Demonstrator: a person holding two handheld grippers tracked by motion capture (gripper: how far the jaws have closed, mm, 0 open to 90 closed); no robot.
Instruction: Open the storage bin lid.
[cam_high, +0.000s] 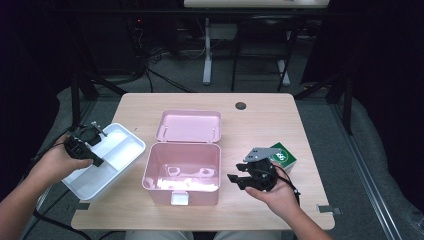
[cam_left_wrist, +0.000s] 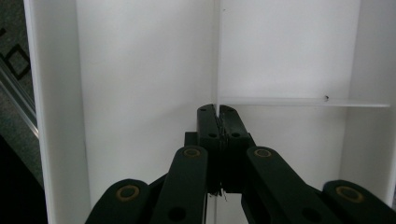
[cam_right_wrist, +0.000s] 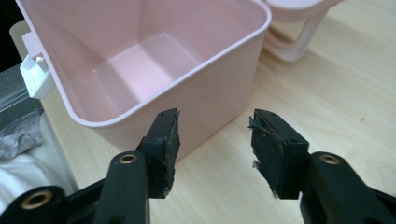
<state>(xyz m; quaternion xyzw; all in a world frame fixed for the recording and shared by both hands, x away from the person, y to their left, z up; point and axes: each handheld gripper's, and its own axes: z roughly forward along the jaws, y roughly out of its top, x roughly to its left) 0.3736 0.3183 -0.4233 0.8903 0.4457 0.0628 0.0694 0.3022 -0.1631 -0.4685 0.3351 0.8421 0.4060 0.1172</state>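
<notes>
An open pink box (cam_high: 182, 172) stands mid-table, empty, its lid (cam_high: 189, 126) folded back behind it. A white divided tray (cam_high: 125, 145) lies to its left, partly over the table's edge. My left gripper (cam_high: 97, 161) reaches into the tray from the left. In the left gripper view its jaws (cam_left_wrist: 217, 116) are shut together on the tray's upright divider (cam_left_wrist: 217, 56). My right gripper (cam_high: 234, 179) rests on the table right of the box, pointing at it. Its jaws (cam_right_wrist: 215, 135) stand open with nothing between them, close to the box wall (cam_right_wrist: 210, 93).
A green carton (cam_high: 284, 156) sits just behind my right hand near the table's right edge. The box's white latch (cam_high: 180, 198) faces the front edge. A dark round grommet (cam_high: 241, 105) marks the back of the table. The box's handle (cam_right_wrist: 299, 42) lies by the lid.
</notes>
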